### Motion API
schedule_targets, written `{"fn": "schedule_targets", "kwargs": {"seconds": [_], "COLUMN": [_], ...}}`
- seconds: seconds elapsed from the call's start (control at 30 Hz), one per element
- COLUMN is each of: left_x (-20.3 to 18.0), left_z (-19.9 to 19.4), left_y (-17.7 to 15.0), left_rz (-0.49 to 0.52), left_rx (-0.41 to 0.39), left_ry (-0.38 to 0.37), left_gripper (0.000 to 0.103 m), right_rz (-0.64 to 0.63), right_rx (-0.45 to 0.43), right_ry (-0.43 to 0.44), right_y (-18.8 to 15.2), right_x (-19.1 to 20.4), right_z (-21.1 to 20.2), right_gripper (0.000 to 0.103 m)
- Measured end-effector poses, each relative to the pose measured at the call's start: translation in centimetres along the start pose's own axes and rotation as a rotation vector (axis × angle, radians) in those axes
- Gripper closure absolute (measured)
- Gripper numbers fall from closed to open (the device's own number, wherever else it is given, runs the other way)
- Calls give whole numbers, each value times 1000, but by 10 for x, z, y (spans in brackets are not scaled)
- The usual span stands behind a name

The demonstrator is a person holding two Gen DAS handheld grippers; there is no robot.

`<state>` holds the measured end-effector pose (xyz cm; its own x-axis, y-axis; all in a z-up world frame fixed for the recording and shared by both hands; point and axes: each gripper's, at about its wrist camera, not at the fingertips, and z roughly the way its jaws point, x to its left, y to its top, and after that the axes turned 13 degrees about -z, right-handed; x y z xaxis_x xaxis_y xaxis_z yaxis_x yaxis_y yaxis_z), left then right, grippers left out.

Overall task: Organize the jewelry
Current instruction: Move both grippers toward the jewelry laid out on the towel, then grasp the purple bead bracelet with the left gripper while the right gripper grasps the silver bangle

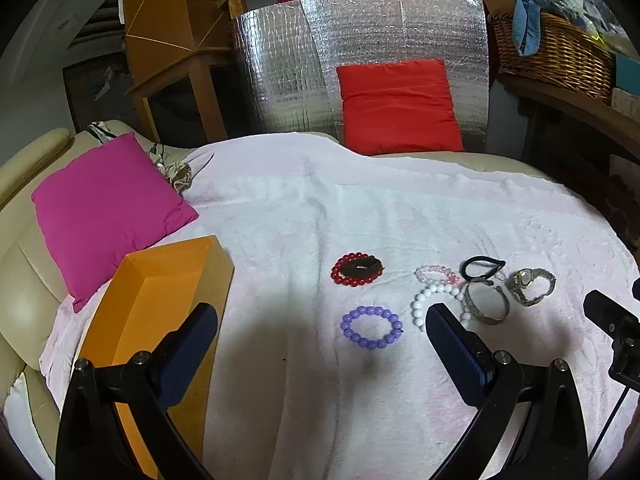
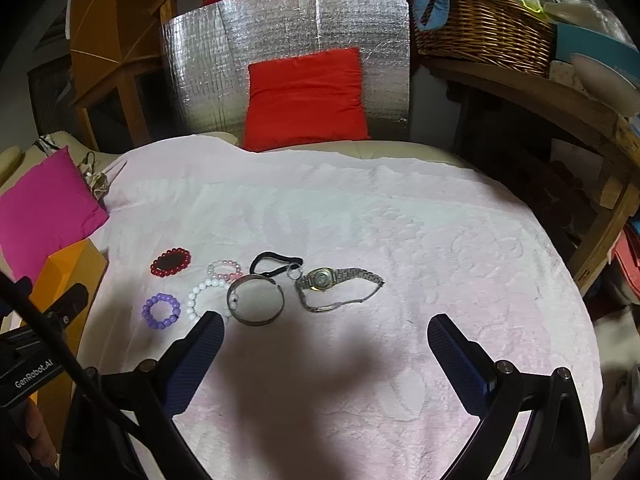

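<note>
Several pieces of jewelry lie on a pale pink towel (image 1: 312,208). They are a red bead bracelet (image 1: 339,276) around a dark piece, a purple bead bracelet (image 1: 347,326), a white bead bracelet (image 1: 418,308), a pink bead bracelet (image 1: 424,276), a black hair tie (image 1: 480,259), a silver bangle (image 1: 486,319) and a metal watch (image 1: 522,279). An open orange box (image 1: 160,300) stands at the left. My left gripper (image 1: 322,316) hovers open near the purple bracelet, holding nothing. My right gripper (image 2: 326,322) is open and empty, just short of the bangle (image 2: 260,321) and watch (image 2: 321,279).
A magenta cushion (image 1: 108,208) lies left of the towel, behind the box. A red cushion (image 1: 396,108) leans on a silver foil panel (image 1: 288,60) at the back. A wicker basket (image 2: 484,28) sits on a wooden shelf at the right.
</note>
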<state>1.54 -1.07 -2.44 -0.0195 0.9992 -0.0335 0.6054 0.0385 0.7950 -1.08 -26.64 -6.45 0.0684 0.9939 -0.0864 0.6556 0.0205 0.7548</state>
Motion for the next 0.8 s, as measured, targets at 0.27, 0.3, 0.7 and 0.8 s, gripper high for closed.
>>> {"fn": "schedule_targets", "kwargs": {"seconds": [0.27,0.3,0.7,0.8], "left_x": [6,6,4,4], "left_z": [20,22,61,75], "left_y": [-4,-4,-2,1], "left_rz": [-10,-10,-6,-9], "left_rx": [30,26,70,86], "left_ry": [13,15,43,55], "left_gripper": [0,0,0,0], "right_rz": [-11,-10,10,74], "right_rx": [22,25,95,111], "right_ry": [2,1,93,187], "right_y": [4,5,11,12], "right_x": [0,-2,-18,-28], "right_z": [19,22,71,85], "right_gripper": [0,0,0,0]}}
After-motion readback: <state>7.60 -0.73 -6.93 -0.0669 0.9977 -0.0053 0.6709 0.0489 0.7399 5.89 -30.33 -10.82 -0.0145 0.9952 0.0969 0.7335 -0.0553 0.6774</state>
